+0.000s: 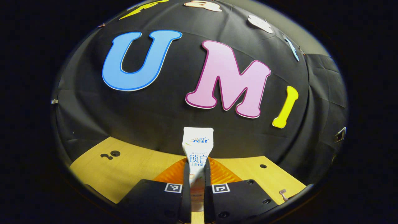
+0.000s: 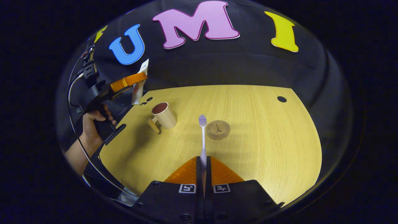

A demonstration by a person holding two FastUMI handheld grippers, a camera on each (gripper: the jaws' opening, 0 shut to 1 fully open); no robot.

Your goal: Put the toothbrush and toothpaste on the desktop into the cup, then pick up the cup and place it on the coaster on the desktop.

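We see the left gripper (image 1: 197,174) clamped on the toothpaste (image 1: 197,144), both fingers pressing the tube's lower part, its flat crimped end sticking up past the tips. In the right gripper view that left gripper (image 2: 136,81) hangs raised over the desktop's (image 2: 255,149) far left corner, a hand (image 2: 93,123) gripping its handle from below, tube dangling above and behind the cup (image 2: 164,115). The right gripper (image 2: 203,163) is pinched on the toothbrush (image 2: 203,137) handle, bristle head pointing forward, just beside the coaster (image 2: 218,129). The cup stands upright, mouth open, left of the coaster.
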